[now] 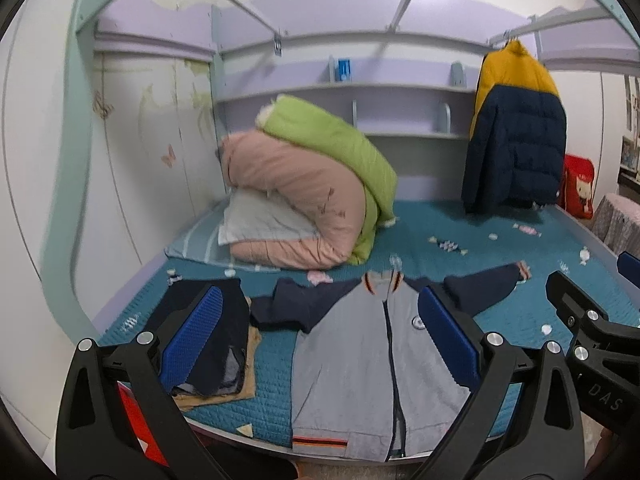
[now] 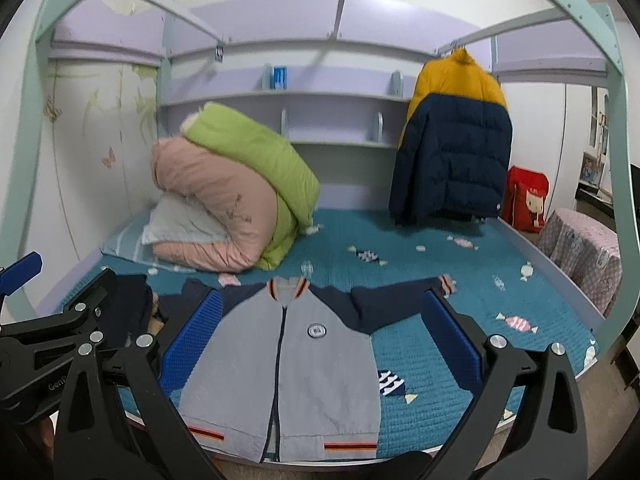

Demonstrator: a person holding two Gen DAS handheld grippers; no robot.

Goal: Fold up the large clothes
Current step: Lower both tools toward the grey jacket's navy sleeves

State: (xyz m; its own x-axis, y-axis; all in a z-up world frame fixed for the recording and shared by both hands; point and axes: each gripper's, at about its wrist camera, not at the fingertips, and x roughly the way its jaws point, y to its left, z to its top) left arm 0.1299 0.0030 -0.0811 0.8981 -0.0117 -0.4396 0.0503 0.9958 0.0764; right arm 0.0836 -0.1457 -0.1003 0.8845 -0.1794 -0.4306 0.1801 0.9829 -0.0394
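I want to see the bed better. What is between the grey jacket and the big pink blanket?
Only teal bedspread with candy pictures lies between the grey jacket and the pink blanket; the right wrist view shows it.

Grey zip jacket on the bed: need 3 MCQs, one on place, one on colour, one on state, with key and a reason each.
1. Where does the grey jacket lie?
A. flat on the teal bedspread, hem at the near edge
B. on the shelf
C. on the hanging rail

2. What colour are its sleeves?
A. yellow
B. navy
C. pink

3. How are both sets of fingers?
A. shut on the jacket
B. shut on a sleeve
C. open, holding nothing

Key: 1 A, it is spread out front-up on the bed. 2 B, dark sleeves run out from the grey body. 3 C, the left gripper and right gripper show wide gaps with nothing between.
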